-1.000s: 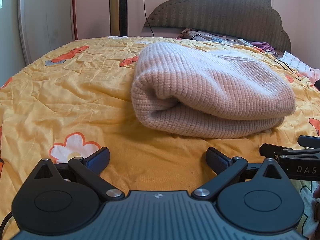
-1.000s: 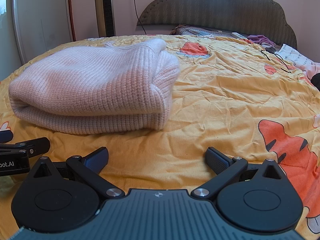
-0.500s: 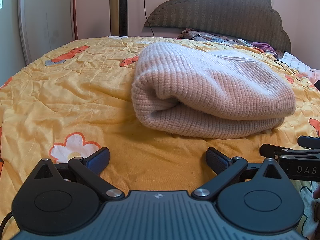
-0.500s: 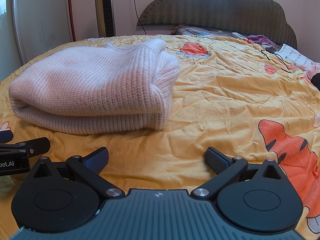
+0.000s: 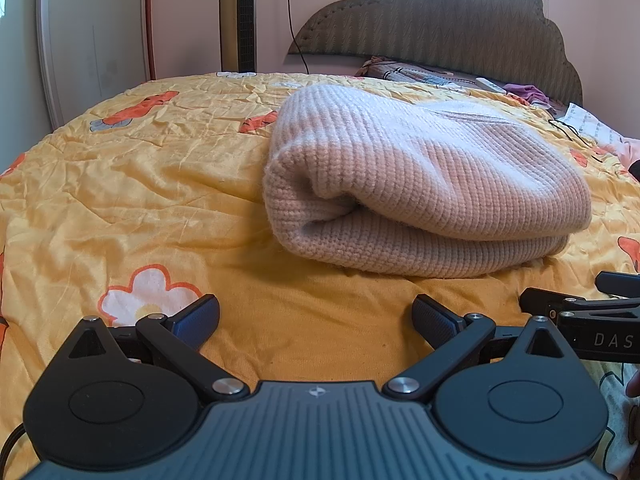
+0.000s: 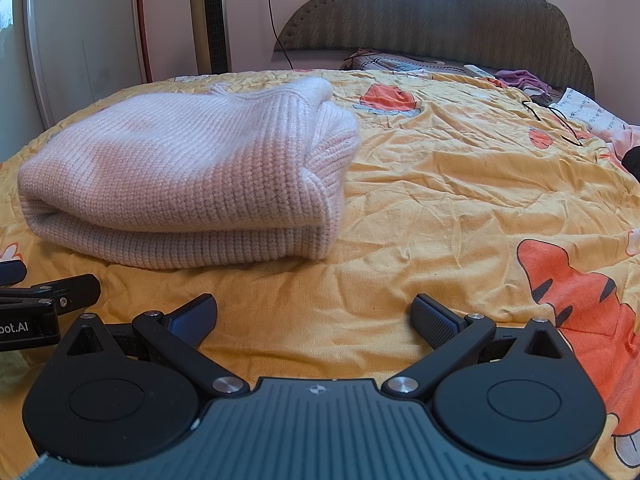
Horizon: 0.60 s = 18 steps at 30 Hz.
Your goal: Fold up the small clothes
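A pale pink knitted sweater [image 5: 420, 184] lies folded into a thick bundle on the yellow bedspread [image 5: 140, 184]; the right wrist view shows the same sweater [image 6: 188, 184] at the left. My left gripper [image 5: 316, 316] sits low over the bedspread in front of the bundle, open and holding nothing. My right gripper [image 6: 314, 316] is also open and holds nothing, a short way in front of the bundle's right end. Each gripper shows at the edge of the other's view: the right gripper [image 5: 580, 312] and the left gripper [image 6: 44, 300].
The bedspread [image 6: 460, 208] has orange cartoon prints and is wrinkled. A grey padded headboard [image 5: 460, 32] stands at the far end, with pillows and loose clothes [image 6: 520, 78] before it. A tower fan [image 6: 210, 16] and a white door [image 5: 92, 40] stand beyond the bed at the left.
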Available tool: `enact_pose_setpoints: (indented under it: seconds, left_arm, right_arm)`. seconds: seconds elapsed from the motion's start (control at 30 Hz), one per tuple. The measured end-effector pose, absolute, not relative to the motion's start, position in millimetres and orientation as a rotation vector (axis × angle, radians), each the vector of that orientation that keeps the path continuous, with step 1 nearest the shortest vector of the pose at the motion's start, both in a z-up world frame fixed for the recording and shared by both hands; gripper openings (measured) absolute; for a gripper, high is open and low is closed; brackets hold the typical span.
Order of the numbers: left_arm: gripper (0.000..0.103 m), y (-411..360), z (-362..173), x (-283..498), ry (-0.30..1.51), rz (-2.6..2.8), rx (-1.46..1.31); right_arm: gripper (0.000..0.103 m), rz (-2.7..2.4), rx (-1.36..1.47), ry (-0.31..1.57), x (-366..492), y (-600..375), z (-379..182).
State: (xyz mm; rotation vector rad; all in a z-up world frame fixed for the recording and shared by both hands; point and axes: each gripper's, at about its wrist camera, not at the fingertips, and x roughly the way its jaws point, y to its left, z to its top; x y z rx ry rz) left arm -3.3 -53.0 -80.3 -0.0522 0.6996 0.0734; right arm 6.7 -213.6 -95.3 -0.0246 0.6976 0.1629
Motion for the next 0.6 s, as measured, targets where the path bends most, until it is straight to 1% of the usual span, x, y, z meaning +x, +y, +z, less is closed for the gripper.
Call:
enact_pose_setpoints:
  seconds: [0.6]
  left_arm:
    - [0.103, -52.6, -80.5, -3.6, 0.697, 0.073, -0.058]
  right_arm:
    - [0.102, 0.163, -0.024, 0.697, 6.8, -213.6, -95.2]
